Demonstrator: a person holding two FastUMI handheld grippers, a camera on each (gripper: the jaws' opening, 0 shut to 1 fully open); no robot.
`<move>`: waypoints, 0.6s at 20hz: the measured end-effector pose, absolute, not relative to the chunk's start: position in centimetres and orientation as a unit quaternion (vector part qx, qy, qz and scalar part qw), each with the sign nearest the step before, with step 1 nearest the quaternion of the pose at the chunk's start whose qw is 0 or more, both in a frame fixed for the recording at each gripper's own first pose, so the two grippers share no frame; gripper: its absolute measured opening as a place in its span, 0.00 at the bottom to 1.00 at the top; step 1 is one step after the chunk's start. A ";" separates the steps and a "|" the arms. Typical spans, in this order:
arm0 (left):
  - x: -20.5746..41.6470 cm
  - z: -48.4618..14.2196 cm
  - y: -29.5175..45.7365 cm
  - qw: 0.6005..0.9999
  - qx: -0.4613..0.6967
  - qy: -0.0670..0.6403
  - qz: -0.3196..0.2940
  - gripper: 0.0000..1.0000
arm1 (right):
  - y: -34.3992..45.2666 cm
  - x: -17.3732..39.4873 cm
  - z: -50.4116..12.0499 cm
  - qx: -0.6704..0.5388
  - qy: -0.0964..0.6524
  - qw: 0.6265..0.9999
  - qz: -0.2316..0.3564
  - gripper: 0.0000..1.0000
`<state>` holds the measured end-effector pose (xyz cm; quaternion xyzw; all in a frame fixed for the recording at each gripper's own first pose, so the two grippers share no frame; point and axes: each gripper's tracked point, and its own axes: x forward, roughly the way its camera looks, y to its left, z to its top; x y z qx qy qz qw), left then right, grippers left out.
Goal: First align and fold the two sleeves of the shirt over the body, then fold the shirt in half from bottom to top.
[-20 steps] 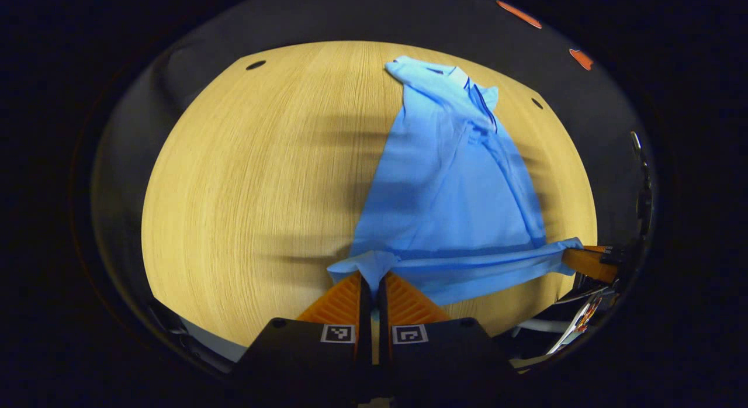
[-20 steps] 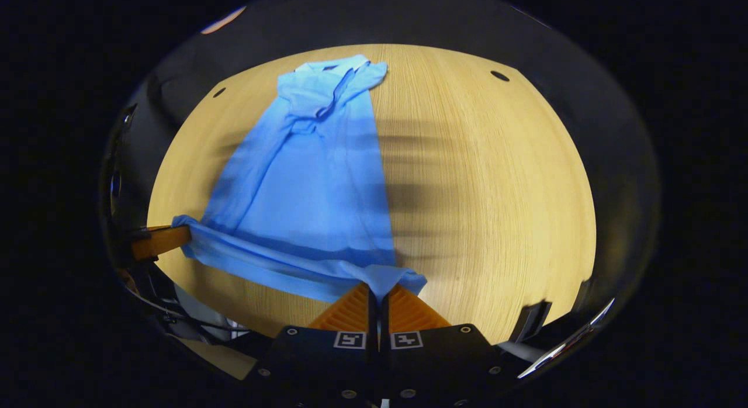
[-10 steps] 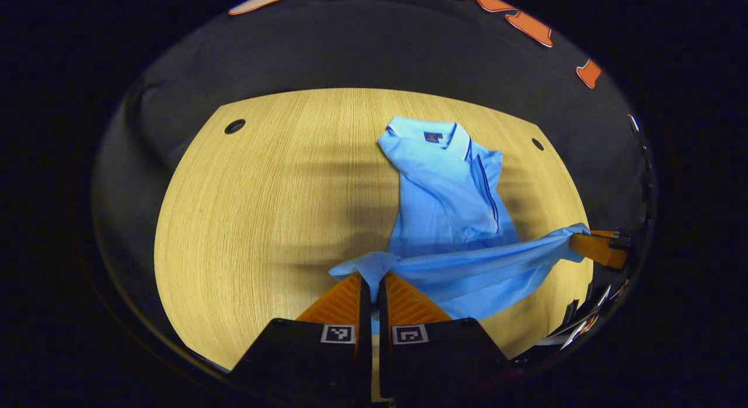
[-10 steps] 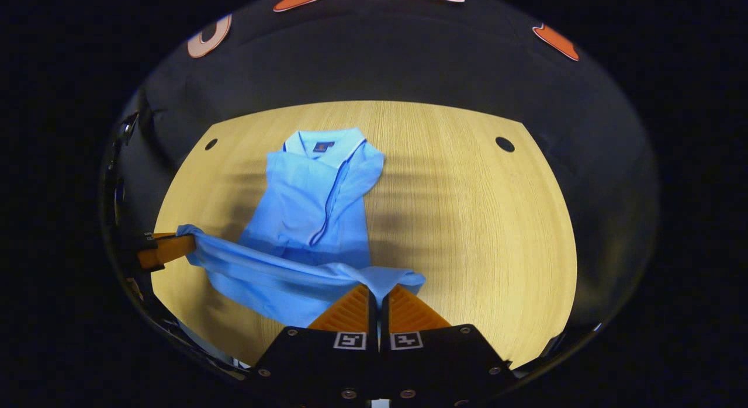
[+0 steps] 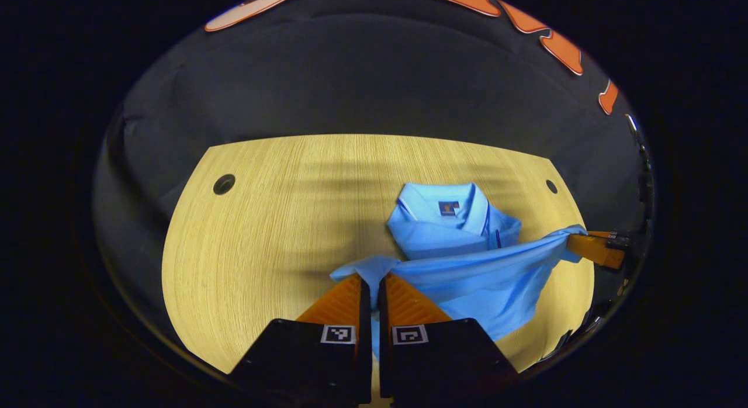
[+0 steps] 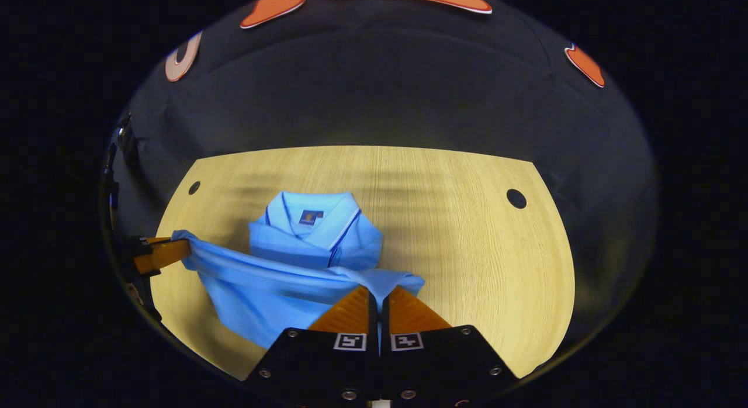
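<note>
Both grippers, left (image 5: 369, 277) and right (image 6: 374, 290), are clamped on the hem corners of the blue shirt (image 5: 467, 262), its hem stretched crosswise between them, apparently off the table (image 5: 263, 232), with the collar (image 6: 310, 212) lying straight ahead, about equally near each.
</note>
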<state>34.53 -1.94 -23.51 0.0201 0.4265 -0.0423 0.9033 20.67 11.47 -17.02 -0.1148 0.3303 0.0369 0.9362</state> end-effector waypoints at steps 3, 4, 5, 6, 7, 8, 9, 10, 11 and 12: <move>37.9 -23.2 -1.4 0.911 0.034 0.409 -0.035 0.10 | 12.3 23.1 -17.7 -0.099 0.326 0.939 0.038 0.02; 38.8 -23.3 -1.2 0.913 0.039 0.405 -0.034 0.10 | 12.3 23.7 -18.0 -0.093 0.328 0.939 0.036 0.02; 39.4 -23.5 -1.2 0.914 0.041 0.402 -0.033 0.10 | 12.3 24.2 -18.2 -0.089 0.329 0.939 0.036 0.02; 39.9 -23.9 -1.3 0.915 0.042 0.399 -0.035 0.09 | 12.2 24.6 -18.4 -0.086 0.329 0.940 0.034 0.02; 40.3 -24.4 -1.5 0.915 0.040 0.400 -0.037 0.09 | 12.0 24.8 -18.4 -0.086 0.327 0.941 0.029 0.02; 40.6 -25.0 -1.5 0.913 0.039 0.404 -0.038 0.09 | 11.9 25.1 -18.3 -0.087 0.326 0.941 0.028 0.02; 40.8 -25.6 -1.5 0.912 0.037 0.406 -0.035 0.09 | 11.9 25.2 -18.2 -0.086 0.326 0.941 0.027 0.02; 41.0 -26.0 -1.3 0.912 0.034 0.409 -0.029 0.10 | 11.7 26.0 -18.8 -0.086 0.327 0.941 0.026 0.02; 41.2 -26.5 -1.2 0.912 0.031 0.409 -0.025 0.10 | 11.9 26.4 -19.3 -0.087 0.325 0.941 0.026 0.05; 41.3 -26.6 -1.2 0.913 0.024 0.406 -0.022 0.14 | 12.0 26.6 -19.7 -0.087 0.322 0.942 0.026 0.10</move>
